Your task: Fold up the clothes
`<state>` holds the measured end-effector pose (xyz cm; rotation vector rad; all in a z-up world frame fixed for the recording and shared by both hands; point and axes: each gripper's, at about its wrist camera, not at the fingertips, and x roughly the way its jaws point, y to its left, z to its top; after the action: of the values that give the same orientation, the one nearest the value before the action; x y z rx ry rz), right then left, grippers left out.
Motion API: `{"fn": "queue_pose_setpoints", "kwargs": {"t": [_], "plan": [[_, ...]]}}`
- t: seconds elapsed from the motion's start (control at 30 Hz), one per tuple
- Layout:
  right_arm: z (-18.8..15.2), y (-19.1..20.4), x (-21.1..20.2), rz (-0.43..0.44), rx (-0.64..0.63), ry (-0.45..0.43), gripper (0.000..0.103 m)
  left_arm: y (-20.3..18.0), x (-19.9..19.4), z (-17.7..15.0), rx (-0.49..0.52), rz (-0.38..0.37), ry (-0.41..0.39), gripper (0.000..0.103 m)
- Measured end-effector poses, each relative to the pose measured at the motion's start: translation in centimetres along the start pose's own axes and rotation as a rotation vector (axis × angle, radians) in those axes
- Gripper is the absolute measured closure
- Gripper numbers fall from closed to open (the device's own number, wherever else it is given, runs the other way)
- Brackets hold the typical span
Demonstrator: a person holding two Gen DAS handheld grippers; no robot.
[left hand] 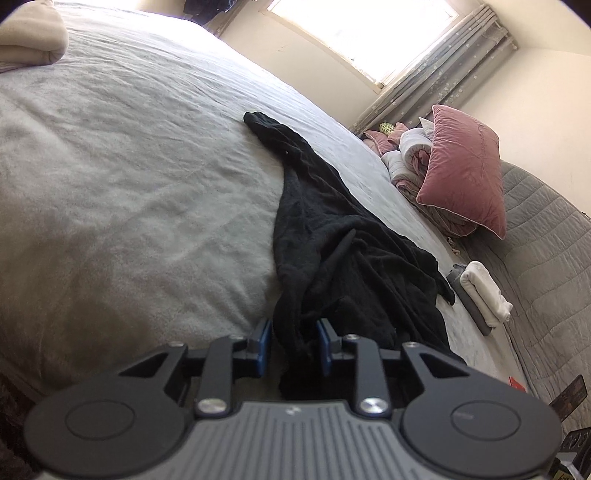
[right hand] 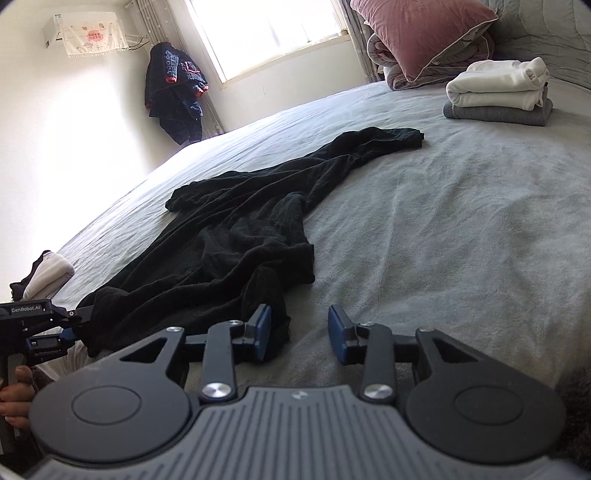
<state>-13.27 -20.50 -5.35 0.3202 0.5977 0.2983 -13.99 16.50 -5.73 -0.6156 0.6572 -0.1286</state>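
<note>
The left tongs [left hand: 293,341] had their two blue-padded fingers standing a little apart with a bunch of the black soft knitted garment [left hand: 332,236] running between them; the pads seemed to press the cloth, so I judged them clamped on its near edge, though the contact itself was partly hidden by the fabric. In the right wrist view the same left tongs [right hand: 79,321] appeared at the left border, with the garment's end gathered at their tip. The right tongs [right hand: 299,330] were apart and held nothing; their left pad was just beside a near corner of the garment, and the right pad stood over the bare grey bed sheet [right hand: 443,229]. The garment lay crumpled on the bed, not folded, wide and wrinkled at the end near the tongs and narrow at the far end. It looked light, limp and not slippery, so it would sag and follow any pull; I judged that it is best taken at an edge or a corner, with a pinch through both layers. Its long axis ran away from the tongs, and the narrow part pointed toward the stack of folded white and grey clothes [right hand: 498,92] and the pink velvet cushion [right hand: 424,33] at the head of the bed.
</note>
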Motion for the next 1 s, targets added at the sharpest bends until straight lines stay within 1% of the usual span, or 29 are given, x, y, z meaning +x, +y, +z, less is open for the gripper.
{"fn": "queue_pose_setpoints", "kwargs": {"t": [0.1, 0.17, 0.27, 0.33, 0.43, 0.47, 0.5, 0.53, 0.57, 0.6, 0.73, 0.87, 1.0], "plan": [[0.0, 0.1, 0.2, 0.036, 0.022, 0.002, 0.065, -0.1, 0.0, -0.1, 0.018, 0.021, -0.007, 0.092], [0.0, 0.0, 0.1, 0.050, 0.045, -0.002, 0.065, -0.2, 0.1, -0.1, 0.031, 0.026, -0.010, 0.093], [0.0, 0.2, -0.1, 0.070, 0.036, -0.004, 0.064, -0.3, 0.1, -0.2, 0.051, 0.031, -0.014, 0.093], [-0.3, 0.8, 0.2, 0.055, 0.006, 0.009, 0.064, -0.4, 0.3, -0.4, 0.069, 0.032, -0.020, 0.093], [-0.6, 1.6, 0.3, 0.033, -0.051, 0.007, 0.062, -0.7, 0.4, -0.8, 0.130, 0.044, -0.043, 0.093], [-0.7, 1.8, 0.4, 0.019, -0.071, 0.007, 0.065, -0.9, 0.4, -1.0, 0.151, 0.049, -0.051, 0.093], [-0.8, 2.0, 0.5, 0.006, -0.090, 0.008, 0.074, -1.1, 0.4, -1.1, 0.173, 0.053, -0.058, 0.094], [-0.9, 2.1, 0.5, -0.007, -0.110, 0.008, 0.080, -1.3, 0.3, -1.3, 0.193, 0.056, -0.065, 0.094], [-1.0, 2.3, 0.6, -0.026, -0.131, 0.007, 0.089, -1.4, 0.2, -1.4, 0.211, 0.058, -0.072, 0.095], [-1.0, 2.2, 0.6, -0.033, -0.135, 0.005, 0.093, -1.5, 0.2, -1.5, 0.226, 0.060, -0.078, 0.095], [-1.1, 2.0, 0.2, -0.074, -0.145, -0.018, 0.097, -1.8, -0.1, -1.6, 0.254, 0.063, -0.093, 0.096], [-0.8, 1.4, -0.9, -0.139, -0.126, -0.073, 0.098, -1.4, -1.6, -0.4, 0.192, 0.017, -0.099, 0.098], [-0.3, 0.3, -2.6, -0.209, -0.081, -0.156, 0.098, -1.6, -3.4, 1.0, 0.163, 0.009, -0.108, 0.099]]}}
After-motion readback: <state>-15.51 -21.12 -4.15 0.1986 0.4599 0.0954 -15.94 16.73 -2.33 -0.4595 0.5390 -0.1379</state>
